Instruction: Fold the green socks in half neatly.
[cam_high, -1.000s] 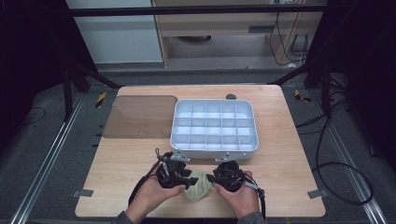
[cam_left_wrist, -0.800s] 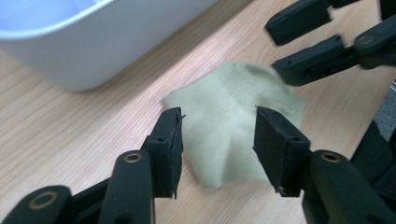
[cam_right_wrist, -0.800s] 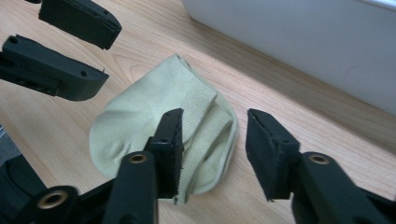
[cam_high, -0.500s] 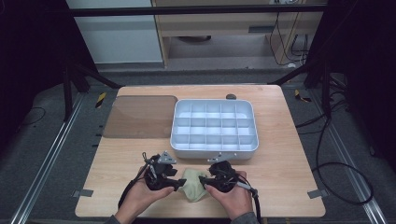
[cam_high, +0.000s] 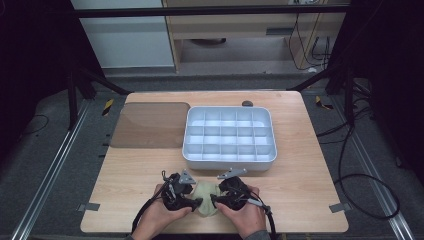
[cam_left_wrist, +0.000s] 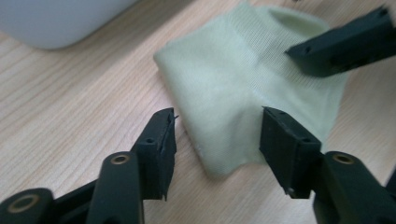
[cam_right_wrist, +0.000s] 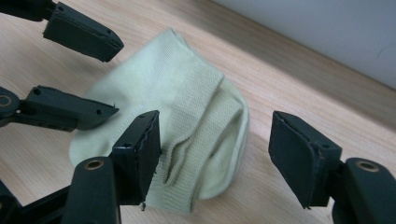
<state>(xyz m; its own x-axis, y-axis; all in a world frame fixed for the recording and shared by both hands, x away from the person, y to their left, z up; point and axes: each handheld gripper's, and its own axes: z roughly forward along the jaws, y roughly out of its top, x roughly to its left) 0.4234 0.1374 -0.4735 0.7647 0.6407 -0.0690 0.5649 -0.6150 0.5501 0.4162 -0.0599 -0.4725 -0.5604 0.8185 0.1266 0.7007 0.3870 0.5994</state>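
A pale green sock (cam_high: 206, 196) lies folded on the light wooden table (cam_high: 310, 165) near its front edge, just before the white compartment tray (cam_high: 230, 136); the left gripper (cam_high: 196, 203) and right gripper (cam_high: 214, 199), jaws just opened, flank it with nothing pinched; grey floor surrounds.

A white compartment tray (cam_high: 230, 134) beside a brown mat (cam_high: 147, 125) on the table (cam_high: 310, 170)

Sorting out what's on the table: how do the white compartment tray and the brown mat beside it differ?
The white compartment tray has raised walls and a grid of cells; the brown mat lies flat and plain. The tray is pale and bright, the mat dark and translucent-looking. The tray sits toward the table's middle, the mat at its left edge, overhanging it. Both are rounded rectangles lying side by side on the wooden table.
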